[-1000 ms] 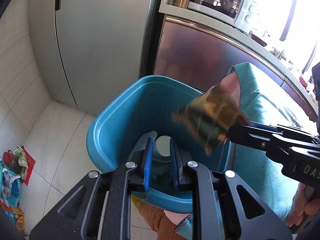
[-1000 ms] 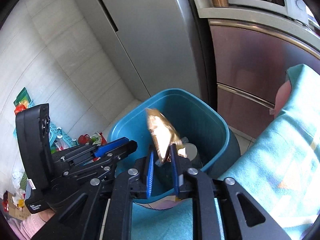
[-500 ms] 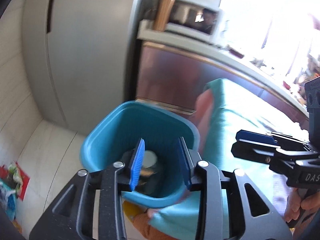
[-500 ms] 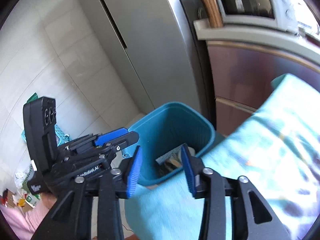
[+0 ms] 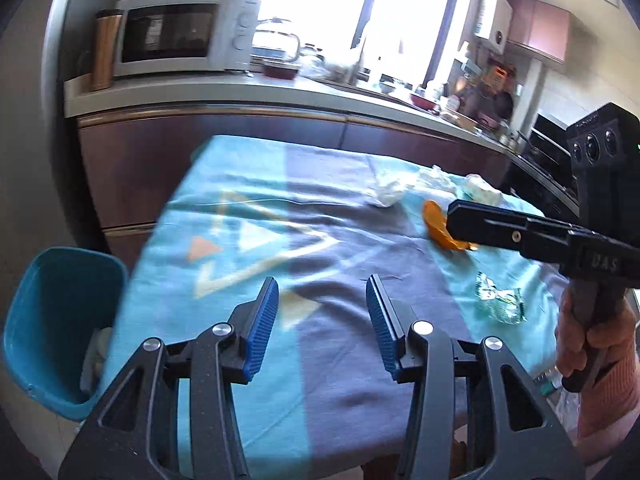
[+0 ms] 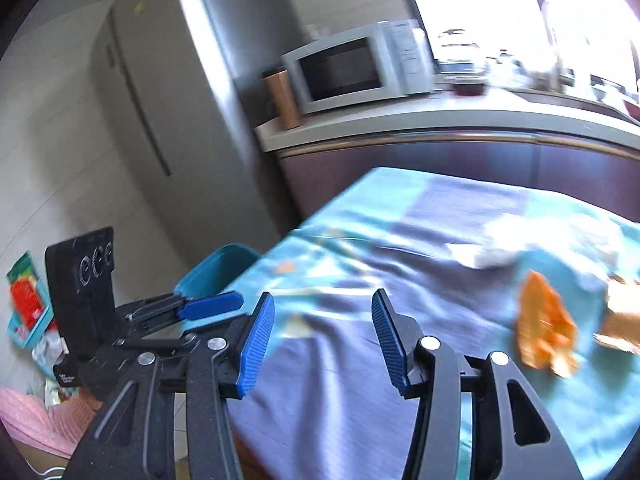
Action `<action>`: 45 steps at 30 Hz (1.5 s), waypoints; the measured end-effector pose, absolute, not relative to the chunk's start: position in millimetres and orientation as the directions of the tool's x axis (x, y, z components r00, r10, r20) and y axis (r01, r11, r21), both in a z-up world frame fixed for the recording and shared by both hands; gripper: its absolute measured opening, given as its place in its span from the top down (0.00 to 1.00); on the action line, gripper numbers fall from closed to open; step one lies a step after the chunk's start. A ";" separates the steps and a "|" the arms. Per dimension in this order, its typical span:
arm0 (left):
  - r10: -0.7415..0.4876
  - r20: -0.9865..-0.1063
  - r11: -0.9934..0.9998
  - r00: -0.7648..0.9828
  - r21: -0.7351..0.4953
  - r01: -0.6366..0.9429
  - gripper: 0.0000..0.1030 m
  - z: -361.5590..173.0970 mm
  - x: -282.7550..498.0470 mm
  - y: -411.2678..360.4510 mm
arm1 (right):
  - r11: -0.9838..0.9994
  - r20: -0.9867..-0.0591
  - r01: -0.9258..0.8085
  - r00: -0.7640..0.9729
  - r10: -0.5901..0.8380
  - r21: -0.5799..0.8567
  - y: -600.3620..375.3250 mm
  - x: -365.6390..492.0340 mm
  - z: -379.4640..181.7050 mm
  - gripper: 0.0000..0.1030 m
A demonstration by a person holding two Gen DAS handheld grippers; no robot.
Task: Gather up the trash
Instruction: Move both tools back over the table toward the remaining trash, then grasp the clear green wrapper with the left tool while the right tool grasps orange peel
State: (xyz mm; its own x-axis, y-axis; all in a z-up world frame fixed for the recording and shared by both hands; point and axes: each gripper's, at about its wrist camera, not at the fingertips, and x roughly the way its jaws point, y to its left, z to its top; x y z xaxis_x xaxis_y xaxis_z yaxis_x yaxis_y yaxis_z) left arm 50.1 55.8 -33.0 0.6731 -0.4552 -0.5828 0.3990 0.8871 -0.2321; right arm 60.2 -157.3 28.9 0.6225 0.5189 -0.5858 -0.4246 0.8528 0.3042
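Hovering over the table's teal and grey cloth [image 5: 304,216], the left gripper [image 5: 322,316] has just been spreading its blue pads, and nothing sits between them; the right gripper [image 6: 322,336] has likewise just been opening, with only bare cloth showing in its gap. In the left wrist view the right gripper's black body crosses the right side, held by a hand [image 5: 592,340] in a pink sleeve, and it covers part of an orange wrapper [image 5: 436,224] lying on the cloth. Trash lies well ahead of both grippers: that one orange wrapper, one clear crinkled wrapper with green print [image 5: 498,302] nearer the table's right edge, and two or three white crumpled tissues [image 5: 388,192] farther back, though blur makes their count unsure. One teal bin [image 5: 52,320] stands on the floor just beside the table's left edge, with pale scraps in it. Behind the table runs a counter [image 5: 240,94] carrying one white microwave [image 5: 172,34], one copper-coloured canister [image 5: 105,54] beside it, and a crowd of blurred kitchenware under the bright window. One grey fridge [image 6: 160,92] stands left of the counter in the right wrist view.
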 end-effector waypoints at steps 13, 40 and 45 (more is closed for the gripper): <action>-0.618 -0.660 0.715 0.427 -0.246 0.654 0.56 -59.3 38.2 -81.5 | 0.934 -0.617 -0.121 0.721 0.316 0.337 -294.4 48.1 -0.7 0.53; -0.667 -0.701 0.659 0.253 -0.397 0.639 0.47 -77.5 71.2 -135.3 | 0.899 -0.657 -0.090 0.652 0.378 0.428 -303.3 50.9 -45.6 0.59; -0.674 -0.700 0.659 0.235 -0.427 0.619 0.63 -80.9 76.9 -140.8 | 0.886 -0.659 -0.097 0.633 0.406 0.453 -301.8 51.3 -53.6 0.68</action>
